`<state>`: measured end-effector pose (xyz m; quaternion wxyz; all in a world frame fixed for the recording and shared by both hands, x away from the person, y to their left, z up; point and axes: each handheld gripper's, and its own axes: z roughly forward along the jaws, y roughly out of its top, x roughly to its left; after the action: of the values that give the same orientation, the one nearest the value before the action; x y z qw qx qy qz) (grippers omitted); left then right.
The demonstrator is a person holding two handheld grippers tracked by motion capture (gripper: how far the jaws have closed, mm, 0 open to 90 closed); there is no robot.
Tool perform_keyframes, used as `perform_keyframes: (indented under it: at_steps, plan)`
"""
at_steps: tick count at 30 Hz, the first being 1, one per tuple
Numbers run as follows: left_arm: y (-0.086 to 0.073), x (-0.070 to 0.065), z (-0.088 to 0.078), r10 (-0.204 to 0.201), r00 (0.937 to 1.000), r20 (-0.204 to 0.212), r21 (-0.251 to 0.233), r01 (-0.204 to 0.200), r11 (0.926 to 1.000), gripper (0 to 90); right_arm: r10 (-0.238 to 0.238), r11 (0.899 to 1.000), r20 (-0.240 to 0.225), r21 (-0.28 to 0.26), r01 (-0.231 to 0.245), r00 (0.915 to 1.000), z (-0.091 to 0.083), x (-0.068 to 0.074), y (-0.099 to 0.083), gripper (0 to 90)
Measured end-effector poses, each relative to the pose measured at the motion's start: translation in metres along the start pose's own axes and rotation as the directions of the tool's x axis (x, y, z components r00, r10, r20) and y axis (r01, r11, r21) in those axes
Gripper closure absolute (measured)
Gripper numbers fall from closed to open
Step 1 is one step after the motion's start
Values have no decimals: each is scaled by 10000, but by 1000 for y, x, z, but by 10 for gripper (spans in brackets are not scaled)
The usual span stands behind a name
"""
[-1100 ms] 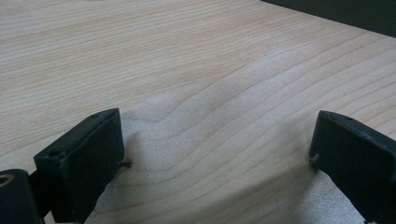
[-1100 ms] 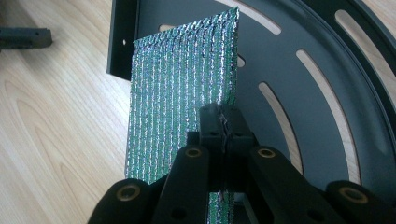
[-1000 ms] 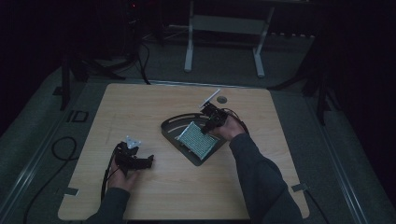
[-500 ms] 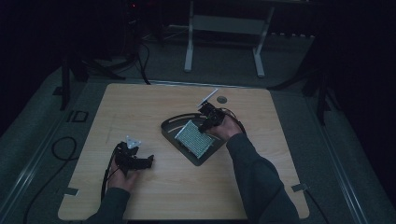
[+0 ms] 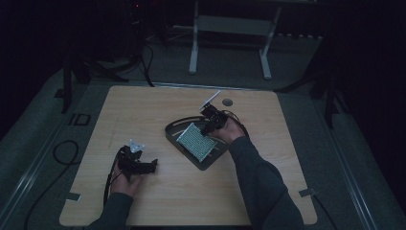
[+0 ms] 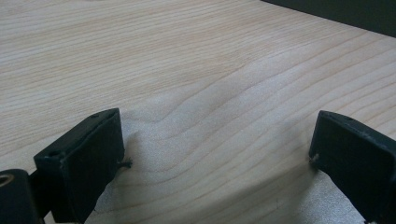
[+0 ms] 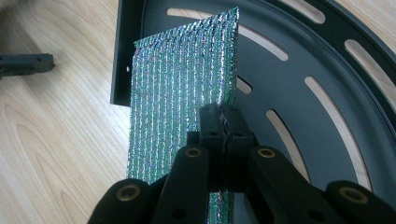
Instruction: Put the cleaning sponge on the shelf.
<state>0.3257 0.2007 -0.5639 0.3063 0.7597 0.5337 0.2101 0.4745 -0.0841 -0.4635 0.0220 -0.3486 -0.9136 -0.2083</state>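
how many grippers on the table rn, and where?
2. The left gripper rests on the table at its near left, jaws open with nothing between them. The right gripper, right of centre, is shut on the silver-green sheet over the black slotted tray.

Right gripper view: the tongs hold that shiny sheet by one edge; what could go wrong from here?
1. The right tongs pinch only a narrow strip of the foil sheet, so it might slip or tear.
2. The sheet hangs over the black slotted tray; dragging it could catch a slot or shift the tray.
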Motion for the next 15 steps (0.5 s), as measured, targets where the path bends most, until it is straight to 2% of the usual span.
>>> perform_keyframes:
  at_steps: [11,15]
  plan:
    - [0,0,0,-3,10000,9,-17,3,10000,32,130,9999,-83,-38,-130,9999,5,-1,6,890]
    - [0,0,0,5,10000,12,-16,-5,10000,32,43,10000,-49,-23,-43,10000,7,1,10,890]
